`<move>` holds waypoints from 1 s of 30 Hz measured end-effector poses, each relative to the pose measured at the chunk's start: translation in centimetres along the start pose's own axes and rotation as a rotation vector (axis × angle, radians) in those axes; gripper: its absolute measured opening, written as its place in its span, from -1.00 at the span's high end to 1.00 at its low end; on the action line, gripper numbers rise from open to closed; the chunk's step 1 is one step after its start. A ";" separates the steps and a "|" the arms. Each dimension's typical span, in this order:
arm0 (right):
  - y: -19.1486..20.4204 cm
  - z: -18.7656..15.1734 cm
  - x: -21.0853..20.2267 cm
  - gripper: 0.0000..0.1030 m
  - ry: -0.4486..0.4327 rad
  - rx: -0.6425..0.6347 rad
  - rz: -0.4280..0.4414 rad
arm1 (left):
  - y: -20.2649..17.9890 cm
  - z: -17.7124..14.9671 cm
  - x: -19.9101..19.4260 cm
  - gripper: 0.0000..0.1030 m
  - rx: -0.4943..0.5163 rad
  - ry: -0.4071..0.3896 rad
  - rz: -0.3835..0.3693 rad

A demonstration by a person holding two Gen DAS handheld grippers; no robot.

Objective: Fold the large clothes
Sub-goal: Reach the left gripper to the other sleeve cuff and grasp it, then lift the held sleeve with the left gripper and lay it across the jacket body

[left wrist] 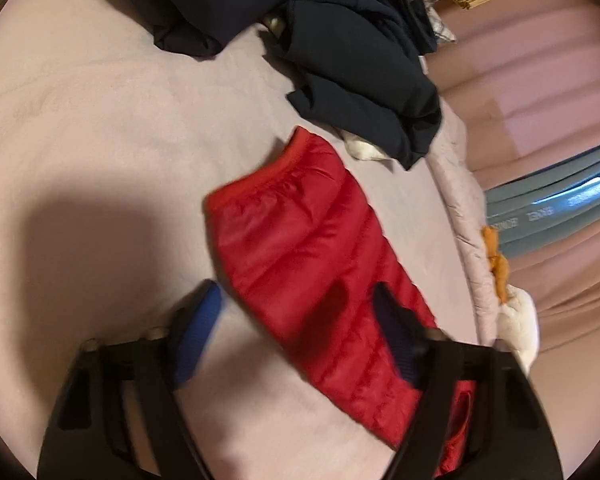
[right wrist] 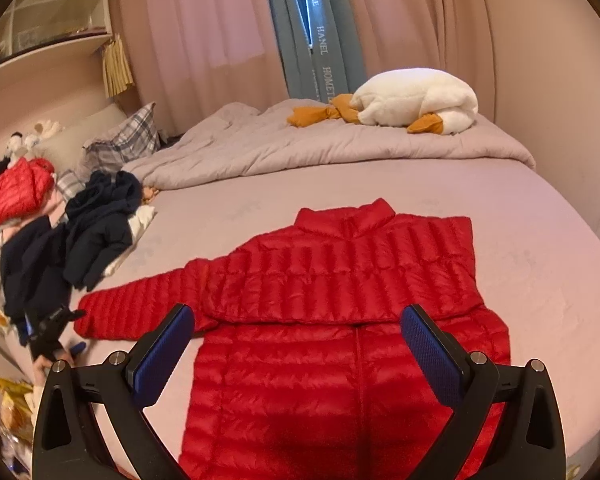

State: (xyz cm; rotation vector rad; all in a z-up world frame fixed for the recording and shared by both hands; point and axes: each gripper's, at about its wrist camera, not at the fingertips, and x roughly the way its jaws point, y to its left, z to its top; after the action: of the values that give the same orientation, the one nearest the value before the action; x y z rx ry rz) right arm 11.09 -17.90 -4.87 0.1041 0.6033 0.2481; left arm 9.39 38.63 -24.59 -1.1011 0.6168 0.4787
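A red quilted jacket (right wrist: pixel 340 272) lies flat on the bed, collar at the far end. Its left sleeve (right wrist: pixel 140 304) stretches out sideways toward a pile of dark clothes. My left gripper (left wrist: pixel 296 288) hovers over that sleeve (left wrist: pixel 300 232) near the cuff. The sleeve runs between the blue pads: one pad (left wrist: pixel 200 332) stands clear over the sheet, the other rests above the red fabric. In the right wrist view a hand holds the left gripper (right wrist: pixel 54 330) at the sleeve's end. My right gripper (right wrist: pixel 298 312) stands open above the jacket's lower front, holding nothing.
Dark clothes (right wrist: pixel 96 232) are heaped at the bed's left side, with another red jacket (right wrist: pixel 16 196) beyond them. A rumpled grey quilt (right wrist: pixel 300 148) and a white plush goose (right wrist: pixel 412 100) lie at the far end. A plaid pillow (right wrist: pixel 132 136), shelves and curtains sit behind.
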 end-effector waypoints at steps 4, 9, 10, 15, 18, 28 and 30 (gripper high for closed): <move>-0.2 -0.4 0.4 -0.98 0.018 0.013 0.008 | 0.3 0.1 0.4 0.69 -0.006 -0.017 0.038; -0.7 -0.5 0.0 -0.98 0.018 0.021 0.009 | -1.2 -0.8 -1.2 0.84 -0.002 -0.041 0.088; -0.9 -0.5 -0.3 -0.98 0.013 0.022 0.005 | -1.9 -0.9 -1.7 0.85 0.016 -0.060 0.085; -1.6 -0.4 -0.8 -0.98 -0.001 0.043 -0.002 | -6.4 -1.9 -5.4 0.86 0.090 -0.146 0.013; -2.1 -0.4 -1.2 -0.98 -0.012 0.050 0.004 | -9.3 -2.5 -7.5 0.87 0.146 -0.184 -0.040; -4.7 -0.7 -2.3 -0.98 -0.025 0.076 0.022 | -17.8 -6.4 -11.9 0.87 0.315 -0.217 -0.166; -5.4 -0.9 -2.4 -0.98 -0.027 0.091 0.010 | -19.3 -7.4 -12.5 0.87 0.350 -0.217 -0.191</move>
State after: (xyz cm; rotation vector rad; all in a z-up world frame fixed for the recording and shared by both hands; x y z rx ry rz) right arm 9.77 -23.75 -5.16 0.1979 0.5875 0.2290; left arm 10.84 23.80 -5.67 -0.7539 0.3817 0.3045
